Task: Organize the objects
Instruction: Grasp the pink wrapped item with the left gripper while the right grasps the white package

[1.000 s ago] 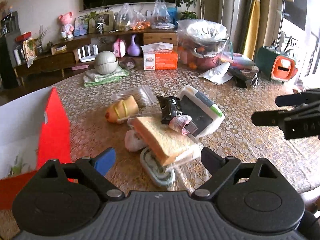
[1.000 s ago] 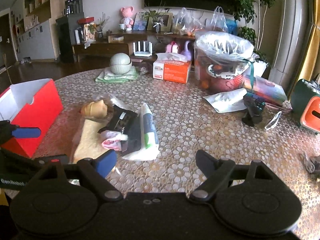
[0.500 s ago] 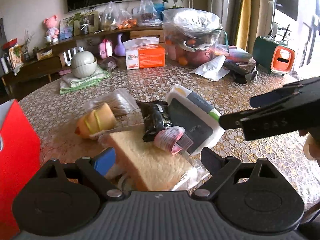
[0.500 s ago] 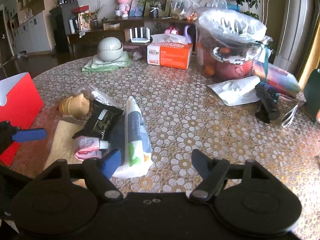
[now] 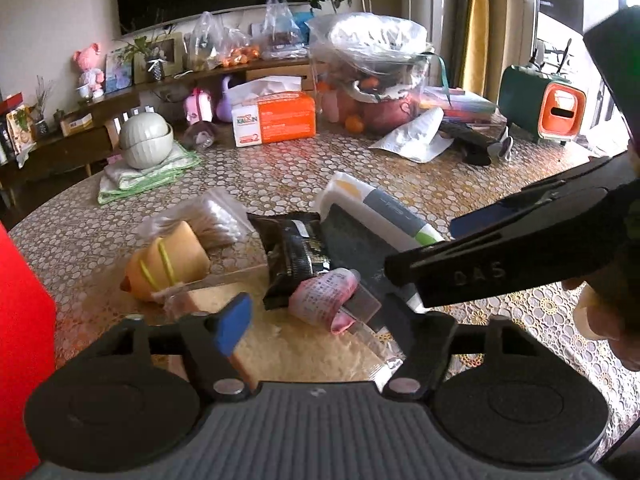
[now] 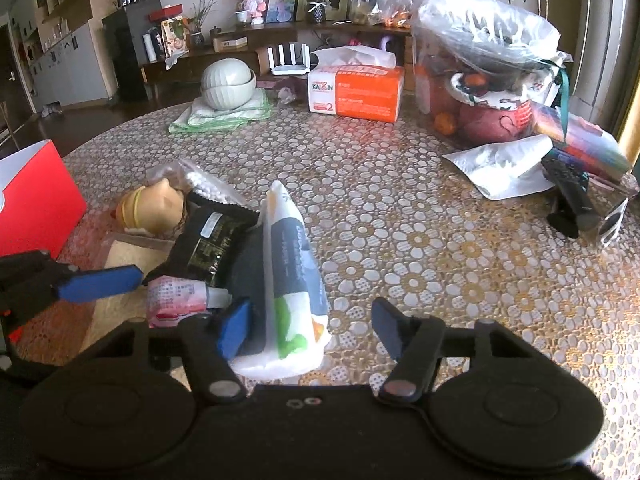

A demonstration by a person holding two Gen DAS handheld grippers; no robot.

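Your pile [image 6: 240, 248] is hemmed in by the red box [image 6: 36, 204]; the table [image 6: 400, 240] to its right lies bare.

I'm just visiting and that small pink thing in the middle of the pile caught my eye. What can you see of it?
The pink packet looks like a soft, glossy sachet or tube, pink with fine print too small to read, and a pale end. It lies on its side on the bagged bread slice, against the black packet and the dark pad of the white pack. No fingers touch it.

Black tongs [image 5: 320, 320], blue pads [image 5: 232, 322] (lettering "DAS")
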